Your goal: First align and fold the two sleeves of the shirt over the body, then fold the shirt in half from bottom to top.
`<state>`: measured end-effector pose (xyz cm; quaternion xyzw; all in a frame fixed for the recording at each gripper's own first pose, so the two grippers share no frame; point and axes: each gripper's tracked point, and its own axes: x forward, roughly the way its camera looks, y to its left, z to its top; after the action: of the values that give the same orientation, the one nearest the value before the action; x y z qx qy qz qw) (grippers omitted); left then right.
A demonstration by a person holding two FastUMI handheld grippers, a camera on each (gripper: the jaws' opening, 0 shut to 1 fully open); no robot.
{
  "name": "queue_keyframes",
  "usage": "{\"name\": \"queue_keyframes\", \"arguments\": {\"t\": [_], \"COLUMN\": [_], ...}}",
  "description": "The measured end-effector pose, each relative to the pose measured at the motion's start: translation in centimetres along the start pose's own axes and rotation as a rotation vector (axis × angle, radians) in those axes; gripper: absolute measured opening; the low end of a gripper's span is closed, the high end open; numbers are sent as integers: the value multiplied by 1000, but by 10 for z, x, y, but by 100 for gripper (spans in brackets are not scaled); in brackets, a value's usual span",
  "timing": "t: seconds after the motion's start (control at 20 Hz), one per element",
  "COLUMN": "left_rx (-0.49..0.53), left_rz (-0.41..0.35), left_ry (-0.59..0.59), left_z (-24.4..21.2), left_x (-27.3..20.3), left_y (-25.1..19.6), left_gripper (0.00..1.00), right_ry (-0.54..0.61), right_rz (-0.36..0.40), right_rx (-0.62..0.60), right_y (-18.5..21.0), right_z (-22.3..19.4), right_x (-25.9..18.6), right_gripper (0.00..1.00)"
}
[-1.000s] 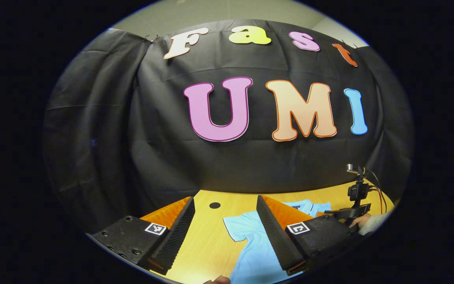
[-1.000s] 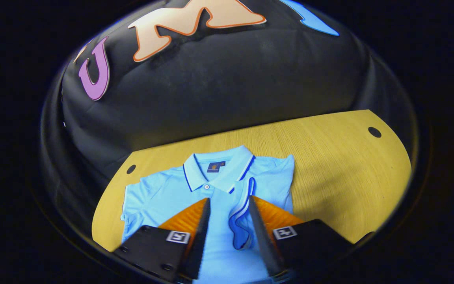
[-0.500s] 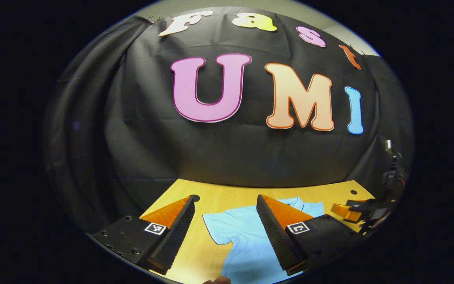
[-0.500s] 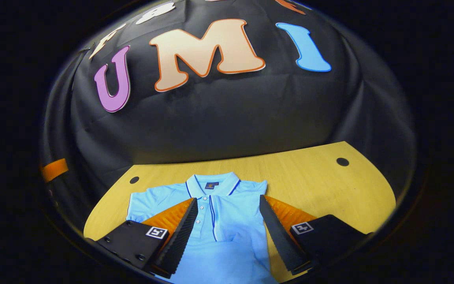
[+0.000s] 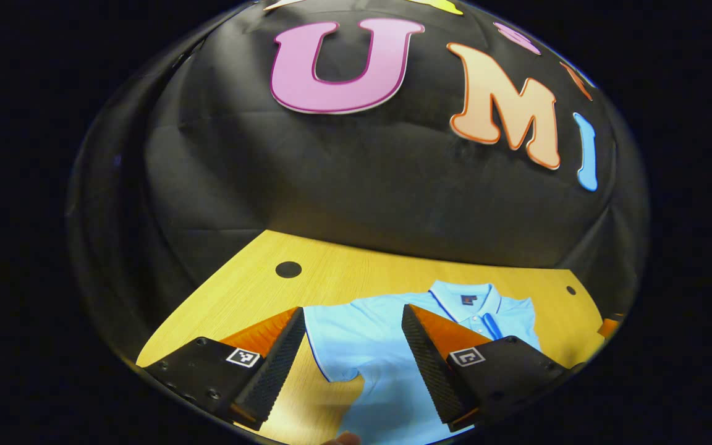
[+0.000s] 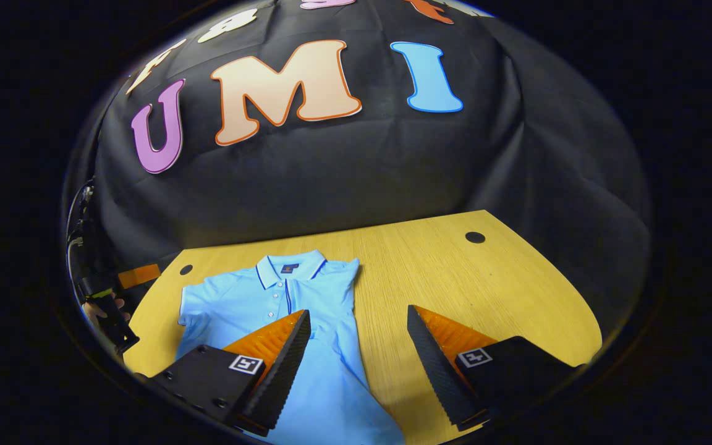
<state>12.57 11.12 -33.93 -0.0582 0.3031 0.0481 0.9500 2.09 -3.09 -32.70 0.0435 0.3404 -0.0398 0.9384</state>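
Light blue cotton polo shirt (image 6: 269, 303) lies flat on the wooden table (image 6: 486, 290); its unfolded sleeve (image 5: 337, 340) seems to sit below the left gripper (image 5: 350, 364), whose empty, wide-open fingers may bunch it; the right gripper (image 6: 356, 371) gapes empty too.

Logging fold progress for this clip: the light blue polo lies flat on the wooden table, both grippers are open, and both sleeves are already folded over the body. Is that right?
Not quite. One sleeve is unfolded, spread out on the wooden table, as the right gripper view shows; the other side is folded in. The polo lies flat, and the left gripper and right gripper are open.
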Motion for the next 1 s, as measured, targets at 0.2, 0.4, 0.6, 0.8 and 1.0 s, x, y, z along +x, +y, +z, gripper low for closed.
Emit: {"name": "queue_keyframes", "arguments": {"t": [0.2, 0.4, 0.6, 0.8, 1.0], "left_rx": [-32, -13, -42, -69, -20], "left_rz": [41, 89, 129, 145, 161], "left_ry": [100, 132, 200, 255, 261], "left_z": [-36, -51, -69, -83, -84], "left_x": [37, 60, 78, 82, 87], "left_y": [8, 20, 29, 35, 35], "left_gripper": [95, 95, 95, 95, 94], "right_ry": [20, 31, 41, 53, 54], "right_rz": [-35, -41, -40, -43, -46], "right_rx": [-18, -29, -47, -59, -48], "right_y": [-11, -9, -5, -6, -11], "right_z": [-9, -13, -18, -24, -26], "right_x": [-9, -15, -19, -22, -24], "right_gripper": [98, 98, 94, 94, 94]}}
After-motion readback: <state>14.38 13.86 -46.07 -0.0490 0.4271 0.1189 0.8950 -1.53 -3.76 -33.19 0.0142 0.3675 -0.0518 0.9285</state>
